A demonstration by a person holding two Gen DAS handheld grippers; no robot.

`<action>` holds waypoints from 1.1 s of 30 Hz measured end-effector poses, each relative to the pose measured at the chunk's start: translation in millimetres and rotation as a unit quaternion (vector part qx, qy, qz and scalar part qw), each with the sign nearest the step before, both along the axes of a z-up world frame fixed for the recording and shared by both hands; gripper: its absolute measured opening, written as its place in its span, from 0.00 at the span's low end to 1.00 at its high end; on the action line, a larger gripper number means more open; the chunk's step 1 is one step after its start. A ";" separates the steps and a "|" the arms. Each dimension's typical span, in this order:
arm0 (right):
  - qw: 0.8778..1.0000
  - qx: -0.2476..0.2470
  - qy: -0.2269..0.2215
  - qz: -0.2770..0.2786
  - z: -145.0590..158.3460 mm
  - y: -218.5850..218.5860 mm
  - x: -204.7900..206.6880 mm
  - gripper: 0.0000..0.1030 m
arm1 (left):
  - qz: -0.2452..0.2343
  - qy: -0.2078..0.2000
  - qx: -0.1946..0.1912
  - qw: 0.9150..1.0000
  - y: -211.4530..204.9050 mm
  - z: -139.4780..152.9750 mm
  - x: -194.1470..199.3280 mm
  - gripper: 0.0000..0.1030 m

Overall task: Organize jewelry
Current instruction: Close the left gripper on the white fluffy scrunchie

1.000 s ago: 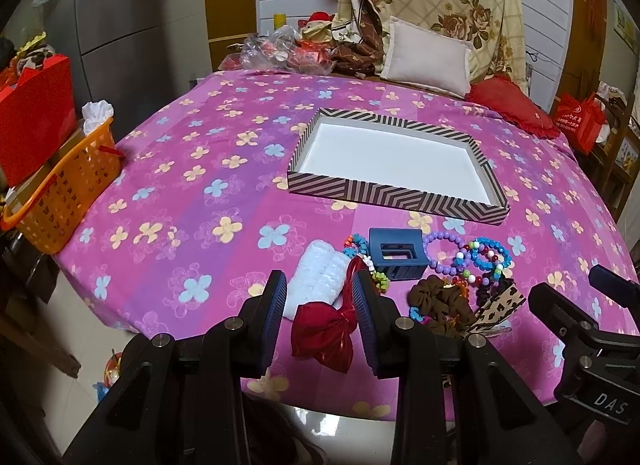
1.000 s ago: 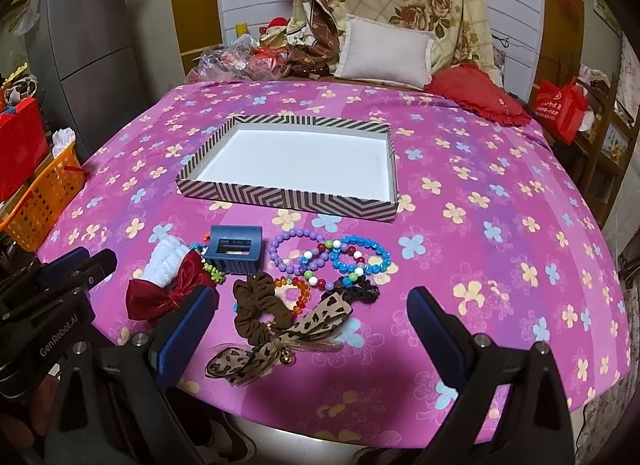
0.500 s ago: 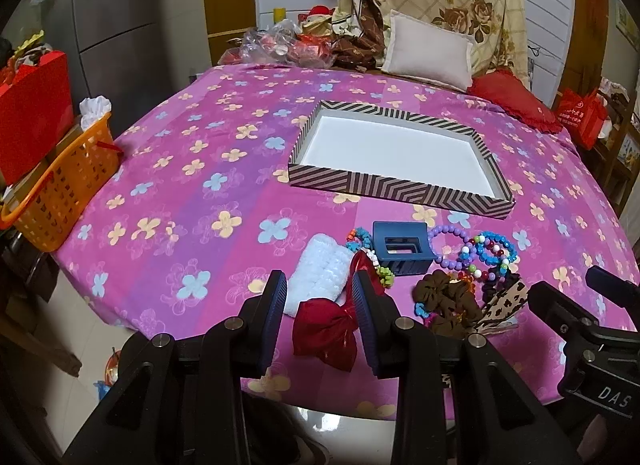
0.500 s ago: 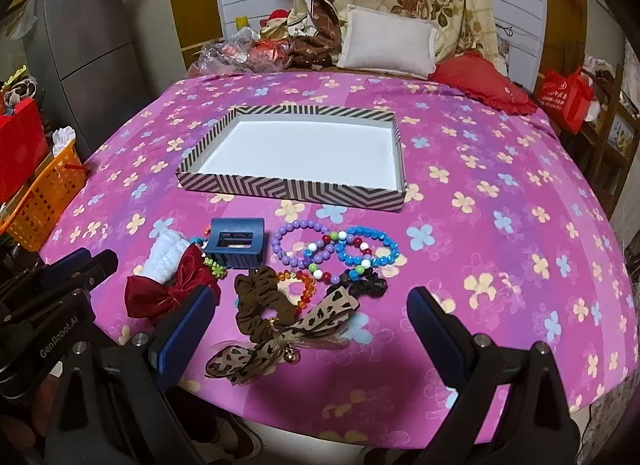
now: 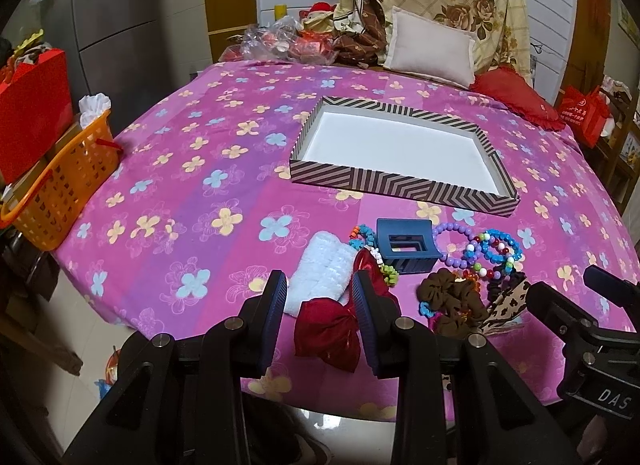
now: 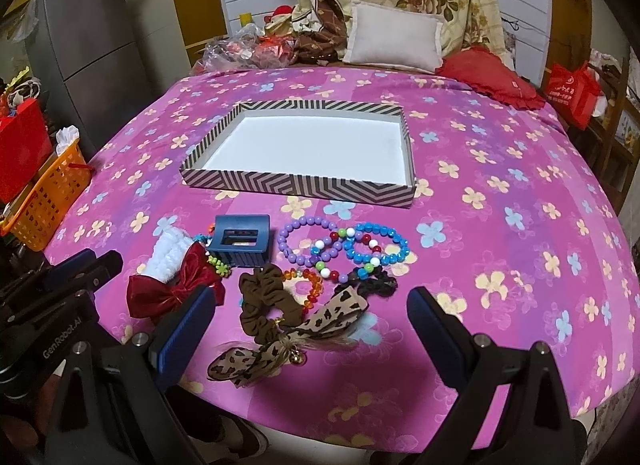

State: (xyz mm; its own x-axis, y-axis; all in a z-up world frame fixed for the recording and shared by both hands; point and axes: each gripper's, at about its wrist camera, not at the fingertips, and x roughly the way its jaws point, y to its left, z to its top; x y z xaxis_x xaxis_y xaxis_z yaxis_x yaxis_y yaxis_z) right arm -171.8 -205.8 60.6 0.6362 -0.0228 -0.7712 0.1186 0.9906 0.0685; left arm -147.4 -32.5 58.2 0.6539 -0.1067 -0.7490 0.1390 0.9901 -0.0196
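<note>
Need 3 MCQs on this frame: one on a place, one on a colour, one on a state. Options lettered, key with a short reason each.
1. Where does the blue hair claw lie?
A. in the striped tray
B. on the bedspread, in front of the tray
C. in the orange basket

2. What colour is the bow between the left gripper fingers?
A. dark red
B. white
C. green

3. What state is the striped tray in?
A. full of bracelets
B. lidded
C. empty

Key:
1 B, it sits on the bedspread nearer the camera than the tray.
2 A, the bow is dark red.
3 C, only the tray's bare white floor shows.
</note>
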 end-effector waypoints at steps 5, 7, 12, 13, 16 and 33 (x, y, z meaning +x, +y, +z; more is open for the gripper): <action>1.000 -0.001 0.000 0.006 -1.8 1.7 2.7 0.96 | 0.001 0.001 0.001 1.000 1.7 -4.0 1.4 0.36; 1.000 0.001 0.001 0.009 -2.8 1.4 3.9 0.96 | 0.002 0.004 0.002 1.000 3.8 -7.3 3.3 0.36; 1.000 0.001 0.003 0.014 -5.3 3.9 8.1 0.96 | 0.006 0.011 0.002 1.000 7.9 -12.8 8.0 0.36; 1.000 0.001 0.005 0.016 -6.3 4.7 9.3 0.96 | 0.007 0.012 0.002 1.000 8.3 -13.5 8.5 0.36; 1.000 0.001 0.008 0.018 -9.1 5.9 12.5 0.96 | 0.008 0.016 0.003 1.000 6.6 -14.2 10.1 0.36; 0.999 0.007 0.023 0.031 -19.4 11.6 28.6 0.96 | 0.016 0.034 0.006 0.999 10.1 -26.5 19.0 0.36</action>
State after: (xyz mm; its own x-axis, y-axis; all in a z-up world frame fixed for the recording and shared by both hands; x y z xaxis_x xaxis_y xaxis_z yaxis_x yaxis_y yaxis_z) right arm -143.2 -194.2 41.1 0.6005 0.0262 -0.7992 0.0605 0.9951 0.0780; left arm -128.3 -22.4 31.6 0.6042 -0.0779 -0.7930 0.1065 0.9942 -0.0165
